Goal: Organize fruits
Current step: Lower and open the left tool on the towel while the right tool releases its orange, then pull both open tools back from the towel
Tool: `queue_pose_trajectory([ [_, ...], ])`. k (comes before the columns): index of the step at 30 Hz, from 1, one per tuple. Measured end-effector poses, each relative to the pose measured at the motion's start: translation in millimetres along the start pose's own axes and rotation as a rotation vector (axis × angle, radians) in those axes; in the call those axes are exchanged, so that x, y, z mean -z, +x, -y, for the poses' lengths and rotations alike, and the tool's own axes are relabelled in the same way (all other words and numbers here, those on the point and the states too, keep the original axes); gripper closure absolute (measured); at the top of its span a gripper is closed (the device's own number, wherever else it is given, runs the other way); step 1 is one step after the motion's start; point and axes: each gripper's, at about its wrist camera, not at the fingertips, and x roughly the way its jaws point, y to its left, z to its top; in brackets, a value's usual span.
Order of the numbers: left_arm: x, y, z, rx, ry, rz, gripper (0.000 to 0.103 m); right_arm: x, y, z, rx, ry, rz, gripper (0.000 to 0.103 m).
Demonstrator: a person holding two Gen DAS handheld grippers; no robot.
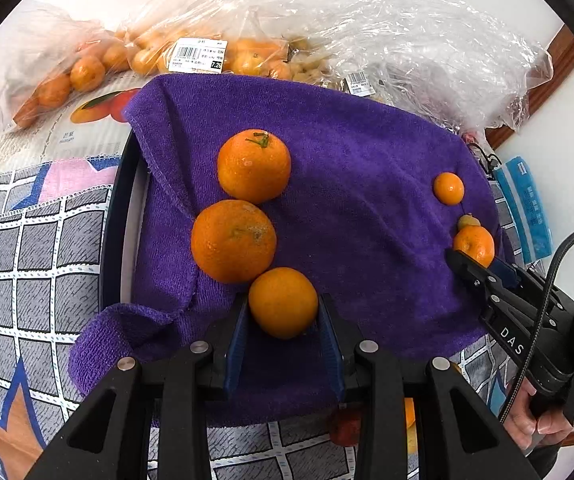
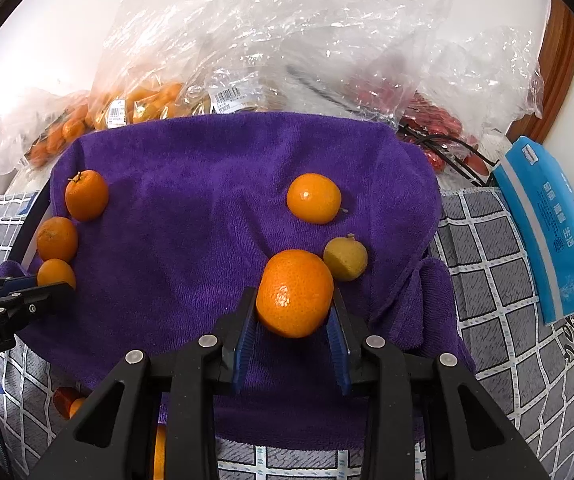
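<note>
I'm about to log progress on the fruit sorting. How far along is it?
Done: two large oranges sit touching at the left of the purple towel; a small orange and a yellowish fruit lie at the right.
In hand: each set of tongs, left and right, holds an orange on the towel.
Left: the bagged fruit behind remains unsorted.

We see three tangerines (image 1: 254, 166) in a row on the towel's (image 1: 351, 152) left side, nearest one (image 1: 283, 303) touching the middle one (image 1: 233, 241); to the right lie two more (image 2: 313, 198) and a small fruit (image 2: 345, 259); bagged fruit (image 1: 87, 72) sits behind
</note>
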Motion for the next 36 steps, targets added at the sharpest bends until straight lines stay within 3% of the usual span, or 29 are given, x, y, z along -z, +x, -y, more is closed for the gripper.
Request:
queue_pose_trajectory([
  [5, 0, -1, 1, -0.004, 0.001, -0.012, 0.07, 1, -10, 1, 0.019, -0.001, 0.017, 0.056],
  [23, 23, -71, 17, -0.082, 0.029, 0.131, 0.062, 23, -83, 0, 0.022, 0.005, 0.121, 0.055],
  [36, 69, -118, -9, -0.119, -0.052, 0.218, 0.06, 52, -120, -26, -0.009, -0.013, 0.151, 0.055],
])
